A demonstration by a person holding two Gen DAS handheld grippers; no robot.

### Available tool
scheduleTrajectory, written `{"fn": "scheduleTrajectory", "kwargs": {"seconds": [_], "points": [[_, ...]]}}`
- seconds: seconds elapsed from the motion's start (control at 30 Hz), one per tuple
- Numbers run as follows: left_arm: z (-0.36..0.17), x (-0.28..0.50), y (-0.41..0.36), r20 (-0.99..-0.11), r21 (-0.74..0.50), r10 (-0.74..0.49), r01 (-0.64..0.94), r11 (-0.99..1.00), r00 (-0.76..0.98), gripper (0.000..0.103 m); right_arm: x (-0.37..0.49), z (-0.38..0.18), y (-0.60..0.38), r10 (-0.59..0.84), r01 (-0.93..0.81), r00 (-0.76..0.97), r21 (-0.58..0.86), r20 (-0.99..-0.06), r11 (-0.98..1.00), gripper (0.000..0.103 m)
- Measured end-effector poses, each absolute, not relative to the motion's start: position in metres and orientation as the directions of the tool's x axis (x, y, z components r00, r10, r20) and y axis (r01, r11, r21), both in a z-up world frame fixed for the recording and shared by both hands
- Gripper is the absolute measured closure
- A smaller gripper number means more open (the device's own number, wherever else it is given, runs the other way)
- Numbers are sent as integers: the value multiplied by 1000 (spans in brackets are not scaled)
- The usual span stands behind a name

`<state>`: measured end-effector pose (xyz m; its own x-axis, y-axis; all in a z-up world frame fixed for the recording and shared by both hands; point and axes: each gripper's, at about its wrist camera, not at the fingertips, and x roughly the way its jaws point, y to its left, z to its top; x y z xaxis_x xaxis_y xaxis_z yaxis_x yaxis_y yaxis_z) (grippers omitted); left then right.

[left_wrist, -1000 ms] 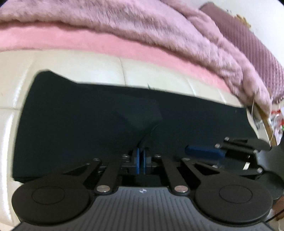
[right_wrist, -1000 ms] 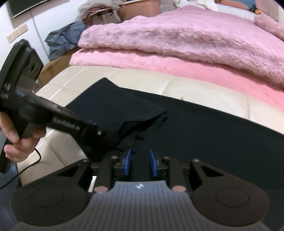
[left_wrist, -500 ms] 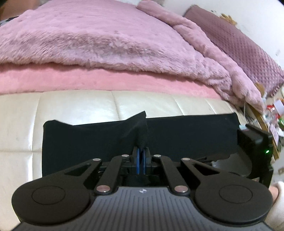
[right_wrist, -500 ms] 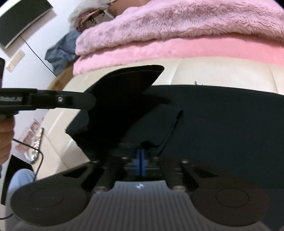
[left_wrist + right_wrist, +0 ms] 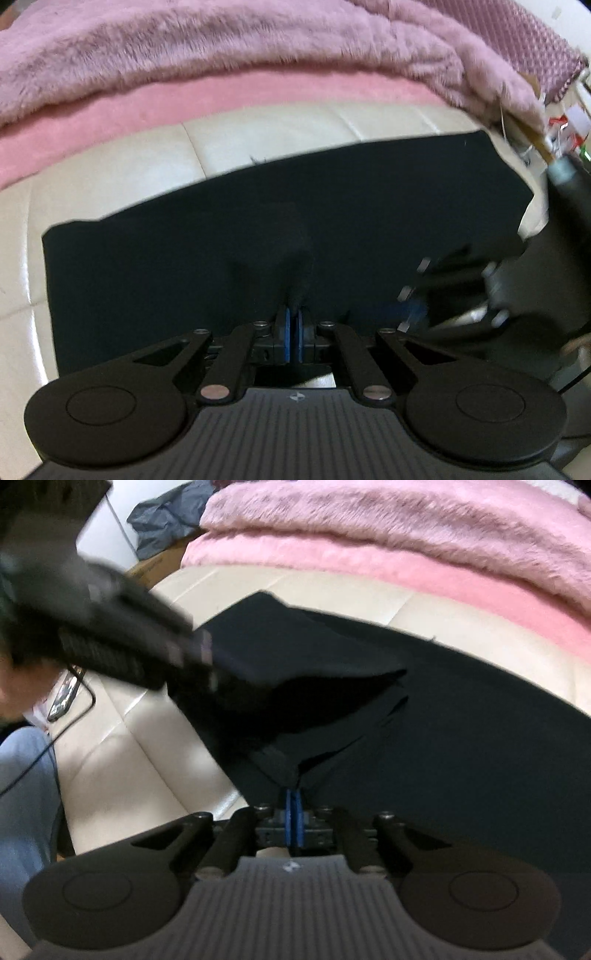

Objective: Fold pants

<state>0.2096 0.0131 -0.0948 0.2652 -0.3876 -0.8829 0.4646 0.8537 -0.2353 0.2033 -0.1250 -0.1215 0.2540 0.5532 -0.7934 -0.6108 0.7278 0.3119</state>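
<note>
Left gripper point(image 5: 294, 325): blue pads together, pinching a raised fold of the black pants point(image 5: 258, 236). Right gripper point(image 5: 294, 805): pads also clamped on a pinch of pants cloth at the near edge, the cloth pulled up in a peak toward the pads. Each gripper shows blurred in the other's view, left one at upper left of the right view, right one at the right edge of the left view.

Pants lie spread lengthwise across a cream cushioned bench point(image 5: 110, 177), one piece of cloth lifted and folded over near the left gripper. One pair of pants, two grippers.

Behind the bench: fluffy mauve blanket point(image 5: 221, 40) on top of a pink cover point(image 5: 184, 107). Quilted purple pillow point(image 5: 535, 40) far right. Grey bag point(image 5: 166, 520) and cardboard box point(image 5: 155, 566) by the white wall. Person's jeans leg point(image 5: 26, 794) at lower left, a cable beside it.
</note>
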Motion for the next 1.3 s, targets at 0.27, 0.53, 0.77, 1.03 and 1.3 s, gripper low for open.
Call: {"fn": "scheduleTrajectory", "kwargs": {"seconds": [0.27,0.53,0.77,1.03,1.3], "points": [[-87,202,4,-887,-174,-356,501,848,294,100,209,-121,-121,532,-599,324,266,-783,756,103],[-118,201,-19,-917,-163,-321,512,844,237,100,209,-135,-121,518,-574,316,275,-795,771,103],[-105,203,6,-868,-276,-410,413,868,279,76,201,-124,-134,489,-550,340,252,-803,796,101],[-93,216,83,-838,-175,-255,204,963,482,64,203,-117,-167,571,-378,376,442,-729,813,67],[-112,239,134,-851,-163,-144,7,987,505,84,215,-121,-165,545,-286,421,464,-725,838,68]]}}
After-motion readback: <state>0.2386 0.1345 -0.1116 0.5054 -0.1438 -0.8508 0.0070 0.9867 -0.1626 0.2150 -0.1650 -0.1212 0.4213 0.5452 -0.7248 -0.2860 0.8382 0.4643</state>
